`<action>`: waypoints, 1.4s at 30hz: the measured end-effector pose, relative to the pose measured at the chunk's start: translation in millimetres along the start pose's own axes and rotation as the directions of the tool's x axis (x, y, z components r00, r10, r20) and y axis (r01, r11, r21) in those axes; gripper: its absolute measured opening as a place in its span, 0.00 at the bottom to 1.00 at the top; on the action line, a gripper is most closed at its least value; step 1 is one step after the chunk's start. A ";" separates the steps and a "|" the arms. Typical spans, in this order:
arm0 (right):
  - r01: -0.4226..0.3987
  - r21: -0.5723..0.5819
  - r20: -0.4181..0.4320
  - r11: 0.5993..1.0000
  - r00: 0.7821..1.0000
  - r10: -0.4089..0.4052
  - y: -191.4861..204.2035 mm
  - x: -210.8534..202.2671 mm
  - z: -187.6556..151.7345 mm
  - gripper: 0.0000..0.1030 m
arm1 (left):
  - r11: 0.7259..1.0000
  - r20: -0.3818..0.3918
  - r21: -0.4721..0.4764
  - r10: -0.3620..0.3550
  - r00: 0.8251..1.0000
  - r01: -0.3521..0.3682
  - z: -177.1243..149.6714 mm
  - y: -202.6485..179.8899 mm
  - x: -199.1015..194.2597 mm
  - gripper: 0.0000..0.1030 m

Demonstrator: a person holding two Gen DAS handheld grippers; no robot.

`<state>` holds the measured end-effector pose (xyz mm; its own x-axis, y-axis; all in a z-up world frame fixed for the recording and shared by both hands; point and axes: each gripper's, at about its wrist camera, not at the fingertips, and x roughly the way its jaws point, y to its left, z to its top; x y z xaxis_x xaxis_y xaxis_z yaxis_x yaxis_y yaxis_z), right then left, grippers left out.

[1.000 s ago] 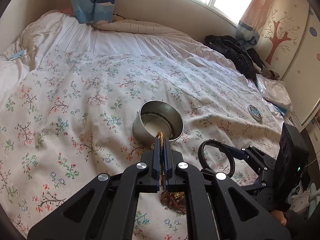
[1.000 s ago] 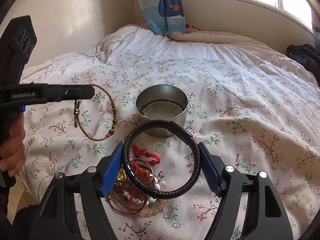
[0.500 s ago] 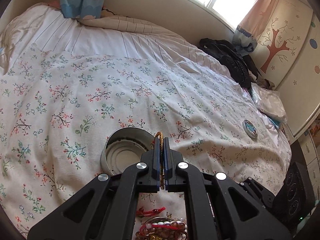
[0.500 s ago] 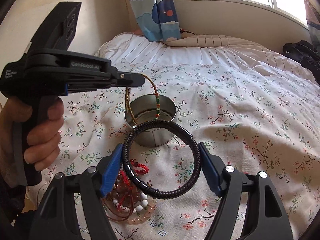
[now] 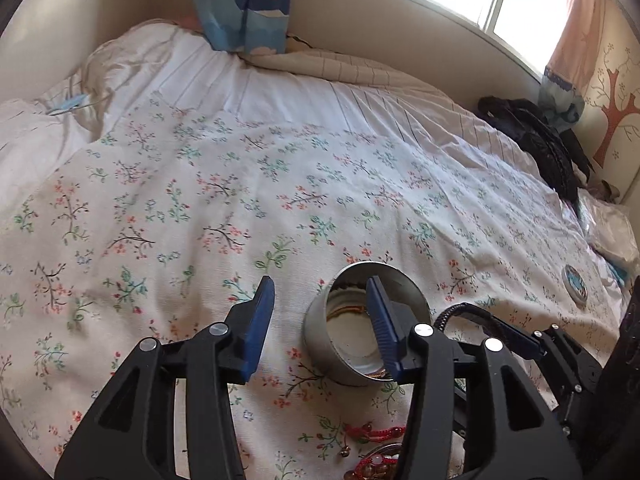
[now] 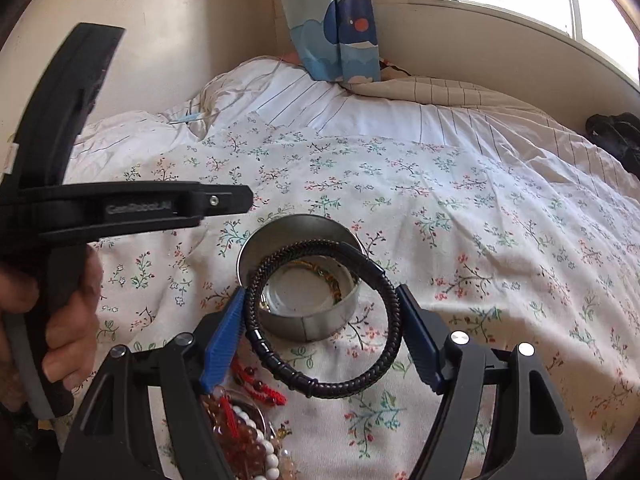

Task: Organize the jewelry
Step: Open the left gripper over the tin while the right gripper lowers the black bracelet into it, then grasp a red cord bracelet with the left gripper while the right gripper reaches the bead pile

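So the gold woven bracelet (image 6: 328,276) has dropped: half a second back it was pinched in the left tongs (image 5: 320,320), and now it's lying curled against the inside wall of the round metal tin (image 6: 298,320). Left tongs are opening right now with nothing between the blue pads, hanging just over the tin's near rim in the left wrist view. From the right wrist view you can see the person's hand (image 6: 60,320) gripping the left tool off to the side.

That's one piece sorted, I'd say. Next up looks like the black braided bracelet (image 6: 320,320), which the right tongs (image 6: 320,336) hold stretched across a wide gap, pads pressing on its outer edge on both sides. It's hovering just in front of and partly above the tin, so it probably only needs a small nudge forward before letting go.

Contents check: the tin holds just the gold bracelet as far as I can tell. Everything else is loose on the floral bed cover (image 6: 480,240): a heap of red, amber and white beaded bracelets (image 6: 248,432) just on the near side of the tin. What looks like the tin's lid (image 5: 575,283) sits well off to the right.
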<state>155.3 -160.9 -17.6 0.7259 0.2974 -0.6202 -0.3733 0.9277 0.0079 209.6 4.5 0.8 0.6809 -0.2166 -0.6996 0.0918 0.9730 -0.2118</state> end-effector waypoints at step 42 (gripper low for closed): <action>0.009 0.138 -0.147 0.990 0.989 0.012 -7.1 -53.6 -78.3 0.75 | 0.966 -0.237 0.238 -0.040 0.971 0.098 -82.3 -38.1 20.1 0.59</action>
<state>73.8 -201.1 -45.8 0.6286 0.2719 -0.7286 -0.2839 0.9525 0.1106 160.0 -43.5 -61.3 0.4852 -0.2677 -0.8324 0.3281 0.9381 -0.1105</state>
